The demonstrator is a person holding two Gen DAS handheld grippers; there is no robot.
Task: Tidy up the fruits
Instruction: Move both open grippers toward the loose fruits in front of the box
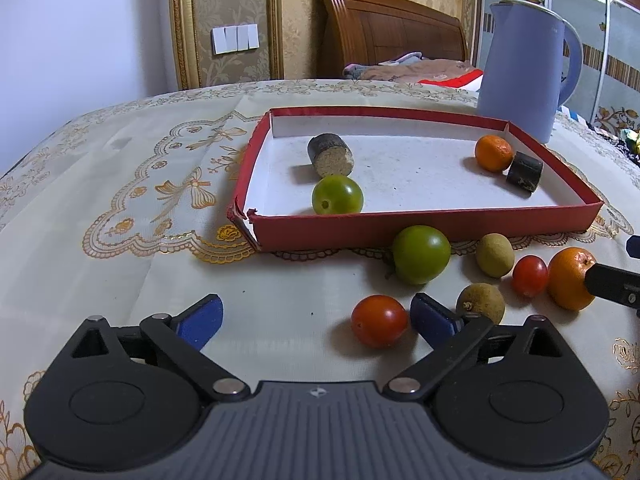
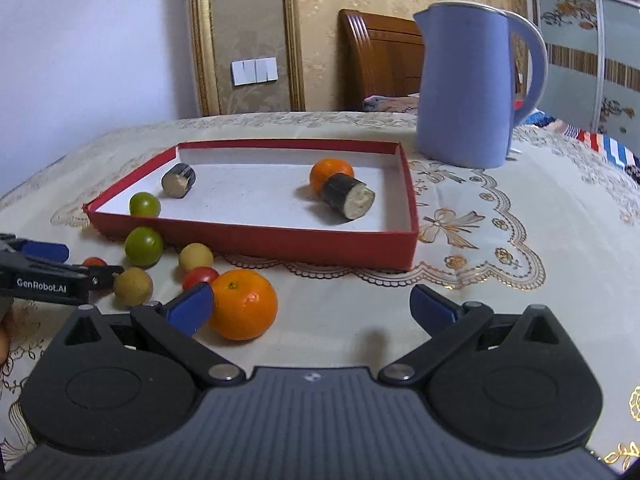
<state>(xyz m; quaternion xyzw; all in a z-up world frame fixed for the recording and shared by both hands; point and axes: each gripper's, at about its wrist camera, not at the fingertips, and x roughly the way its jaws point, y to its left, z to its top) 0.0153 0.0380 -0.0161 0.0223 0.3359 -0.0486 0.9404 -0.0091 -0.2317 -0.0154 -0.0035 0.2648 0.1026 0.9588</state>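
In the left wrist view the right gripper (image 1: 616, 280) is cut off at the frame edge beside the big orange (image 1: 572, 278); contact is unclear. The left gripper (image 1: 316, 318) stands wide, released, nothing between its pads, a red tomato (image 1: 379, 321) just beside one pad. The right gripper's jaws gape too, empty. The red box (image 1: 420, 230) holds a green fruit (image 1: 337, 199), a small orange (image 1: 493, 153) and two dark cut pieces (image 1: 331, 155). In front of the box lie another green fruit (image 1: 421, 254), two tan fruits (image 1: 495, 255) and a second tomato (image 1: 529, 276).
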